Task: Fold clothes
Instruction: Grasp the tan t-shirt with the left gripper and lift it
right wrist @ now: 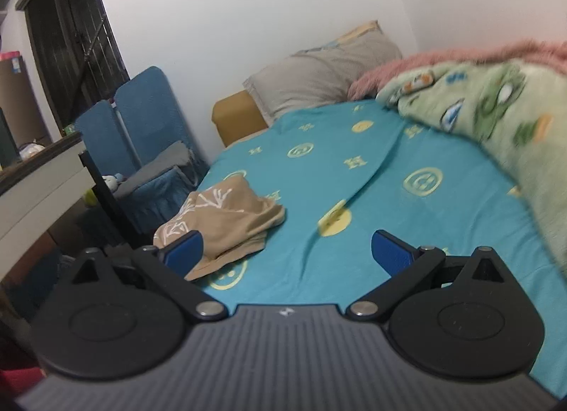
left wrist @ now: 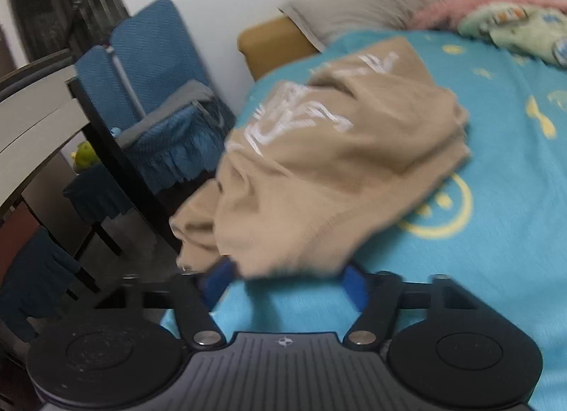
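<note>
A beige garment [left wrist: 336,163] with a white print lies crumpled near the left edge of the turquoise bed sheet [left wrist: 478,269], part of it hanging over the edge. My left gripper [left wrist: 287,274] is at its near hem. The blue fingers stand apart, their tips covered by the cloth, and bare sheet shows between them lower down. In the right wrist view the same garment [right wrist: 226,223] lies to the left. My right gripper [right wrist: 287,244] hovers wide open over the sheet [right wrist: 354,180] with nothing between its fingers; its left finger [right wrist: 184,251] overlaps the garment's edge in the picture.
A grey pillow [right wrist: 319,78] and a tan headboard block [right wrist: 237,113] are at the far end. A green patterned blanket [right wrist: 478,110] and pink fluffy cloth [right wrist: 443,56] pile up on the right. Blue folding chairs [right wrist: 141,117] and a desk [right wrist: 35,177] stand left of the bed.
</note>
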The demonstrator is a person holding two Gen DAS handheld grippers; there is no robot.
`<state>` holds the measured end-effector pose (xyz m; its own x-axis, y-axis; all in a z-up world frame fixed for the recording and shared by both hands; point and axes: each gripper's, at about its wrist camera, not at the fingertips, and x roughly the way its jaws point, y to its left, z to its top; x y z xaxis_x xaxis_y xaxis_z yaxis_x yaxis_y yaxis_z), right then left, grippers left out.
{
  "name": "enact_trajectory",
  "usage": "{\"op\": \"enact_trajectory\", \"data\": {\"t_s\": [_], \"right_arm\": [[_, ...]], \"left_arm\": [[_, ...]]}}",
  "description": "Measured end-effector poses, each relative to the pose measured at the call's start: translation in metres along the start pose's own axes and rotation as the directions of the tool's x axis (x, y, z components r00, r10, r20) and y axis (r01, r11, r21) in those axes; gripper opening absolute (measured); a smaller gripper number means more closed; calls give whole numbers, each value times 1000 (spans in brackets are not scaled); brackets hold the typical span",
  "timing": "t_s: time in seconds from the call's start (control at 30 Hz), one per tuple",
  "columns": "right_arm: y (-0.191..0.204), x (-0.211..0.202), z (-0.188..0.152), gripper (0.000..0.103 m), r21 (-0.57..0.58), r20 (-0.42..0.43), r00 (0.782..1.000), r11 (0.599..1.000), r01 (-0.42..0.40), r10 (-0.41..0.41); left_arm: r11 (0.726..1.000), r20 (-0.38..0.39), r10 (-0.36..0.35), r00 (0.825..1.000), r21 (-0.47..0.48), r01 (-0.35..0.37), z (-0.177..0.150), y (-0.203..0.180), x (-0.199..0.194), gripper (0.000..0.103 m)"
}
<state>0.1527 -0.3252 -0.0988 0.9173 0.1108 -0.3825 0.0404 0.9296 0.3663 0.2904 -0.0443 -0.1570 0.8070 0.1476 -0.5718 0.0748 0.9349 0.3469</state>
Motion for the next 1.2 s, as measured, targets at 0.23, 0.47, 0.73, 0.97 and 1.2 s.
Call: {"op": "enact_trajectory", "data": {"t_s": [0.23,0.47,0.73,0.97,1.2], "right_arm": [[-6,21,-12,103,-34,-34,999,999,-10,9],[7,2,-11,103,-103,49,999,995,13,-8],[19,-41,-1,103,-128,143,990,992,16,2],[39,-76,-9,103,-122,47,990,984,-127,134],[94,-35,-59,102,-220,-258,939,933,-286,227]], "left_arm": [[990,192,-17,981,-136,44,16,25,-50,17],[980,371,-90,924,-131,148,20,40,-163,16],[944,497,-205,843,-126,304,-8,57,-291,15],[923,614,-247,750,-85,374,-37,76,-360,15],[910,563,-233,793,-161,382,-47,92,-320,15]]}}
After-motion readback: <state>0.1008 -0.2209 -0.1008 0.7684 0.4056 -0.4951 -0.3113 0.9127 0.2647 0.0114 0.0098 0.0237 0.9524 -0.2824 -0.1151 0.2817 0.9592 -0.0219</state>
